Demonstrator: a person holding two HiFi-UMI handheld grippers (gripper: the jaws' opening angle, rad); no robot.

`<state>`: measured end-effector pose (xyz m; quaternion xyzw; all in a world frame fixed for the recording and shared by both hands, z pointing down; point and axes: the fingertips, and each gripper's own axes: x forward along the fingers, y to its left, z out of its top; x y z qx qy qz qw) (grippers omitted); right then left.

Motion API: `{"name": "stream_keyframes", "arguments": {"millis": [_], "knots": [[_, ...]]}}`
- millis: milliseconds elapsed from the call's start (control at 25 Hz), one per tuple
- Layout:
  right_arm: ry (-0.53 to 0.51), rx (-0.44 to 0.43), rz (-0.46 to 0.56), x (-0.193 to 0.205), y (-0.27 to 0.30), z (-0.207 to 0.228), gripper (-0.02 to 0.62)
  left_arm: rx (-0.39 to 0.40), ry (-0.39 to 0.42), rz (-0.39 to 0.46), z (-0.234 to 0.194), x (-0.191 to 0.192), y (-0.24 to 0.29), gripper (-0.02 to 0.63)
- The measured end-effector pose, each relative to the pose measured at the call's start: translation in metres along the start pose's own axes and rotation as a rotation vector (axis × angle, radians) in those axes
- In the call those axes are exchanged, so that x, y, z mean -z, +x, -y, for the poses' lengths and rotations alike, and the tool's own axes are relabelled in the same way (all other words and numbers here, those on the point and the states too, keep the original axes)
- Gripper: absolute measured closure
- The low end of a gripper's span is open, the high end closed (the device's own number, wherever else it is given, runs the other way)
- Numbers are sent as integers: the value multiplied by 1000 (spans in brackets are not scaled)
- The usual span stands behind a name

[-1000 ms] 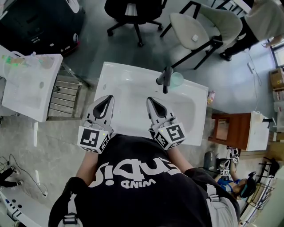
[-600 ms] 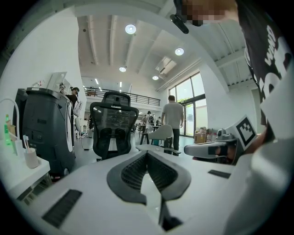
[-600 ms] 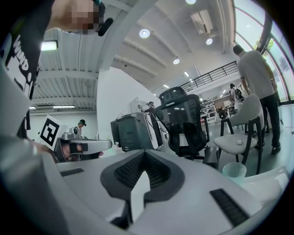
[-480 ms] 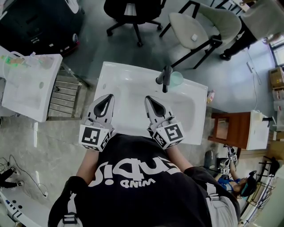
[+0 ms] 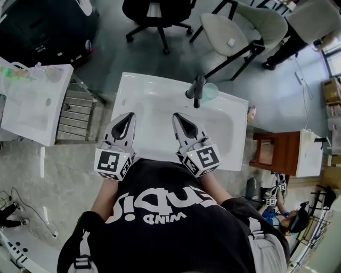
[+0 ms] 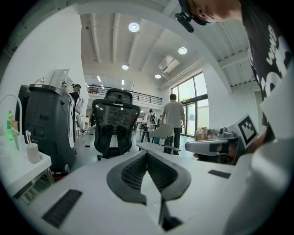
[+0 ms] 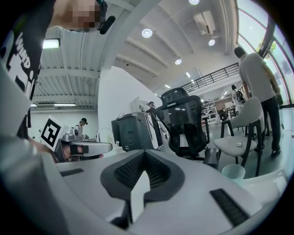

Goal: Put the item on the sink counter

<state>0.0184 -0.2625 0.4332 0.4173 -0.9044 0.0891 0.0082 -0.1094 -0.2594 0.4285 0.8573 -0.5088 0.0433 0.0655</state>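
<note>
A white sink counter (image 5: 134,88) with a basin stands right in front of me. At its back rise a dark faucet (image 5: 196,91) and, just right of it, a translucent teal cup (image 5: 211,93). My left gripper (image 5: 128,120) hovers over the counter's near left part, jaws shut and holding nothing. Over the basin's near side, my right gripper (image 5: 178,120) is also shut and empty. In the right gripper view the shut gripper (image 7: 144,154) points past the cup (image 7: 233,174) and the faucet (image 7: 211,157). The left gripper (image 6: 147,154) in its own view shows closed pads.
A second white sink (image 5: 32,101) with bottles stands at the left, with a metal rack (image 5: 77,114) beside it. Behind the counter are a black office chair (image 5: 157,16) and a beige chair (image 5: 234,32). A wooden cabinet (image 5: 279,155) sits at the right.
Both grippers stay shut over the sink's near side. Only the whole view has shifted slightly.
</note>
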Motion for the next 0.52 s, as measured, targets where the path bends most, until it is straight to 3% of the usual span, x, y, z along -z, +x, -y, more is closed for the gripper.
{"name": "stream_keyframes", "arguments": {"millis": [520], "knots": [[-2, -4, 2, 0, -3, -2, 578, -2, 6, -14, 3, 3, -5, 586]]}}
